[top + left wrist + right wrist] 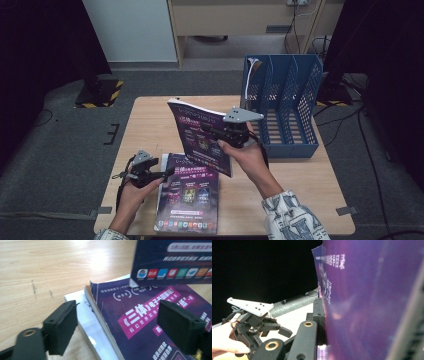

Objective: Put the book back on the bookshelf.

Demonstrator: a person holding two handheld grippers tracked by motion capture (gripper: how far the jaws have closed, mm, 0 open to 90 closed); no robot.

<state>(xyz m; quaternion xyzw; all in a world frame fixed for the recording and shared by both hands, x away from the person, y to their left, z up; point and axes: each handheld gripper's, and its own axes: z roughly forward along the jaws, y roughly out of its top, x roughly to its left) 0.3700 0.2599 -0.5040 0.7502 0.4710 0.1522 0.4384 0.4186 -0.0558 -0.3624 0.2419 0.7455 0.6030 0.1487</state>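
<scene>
A person sat at a light wooden table [150,120] with a two-jaw gripper in each hand. The right gripper [212,131] was clamped on a purple magazine [200,137], which it held up off the table, tilted, cover toward the camera, above the middle of the tabletop. In the right gripper view one black jaw pressed flat against the magazine's glossy purple cover [372,302], which rose steeply across the right side of the picture. The left gripper [167,172] was held low near the person's left front of the table, its jaws spread apart and gripping nothing. In the left gripper view the two black pads stood wide on either side of the upper corner of a stack of magazines [140,322] lying flat on the table, not touching it. The top copy showed a purple cover with a pink banner of white characters, and its corner was frayed and curled. A white edge of a lower item stuck out along the stack's left side. From the high view the stack [190,195] lay near the front edge, just below the raised magazine. A blue slotted file rack [285,100] stood at the far right of the table, well apart from the stack.
</scene>
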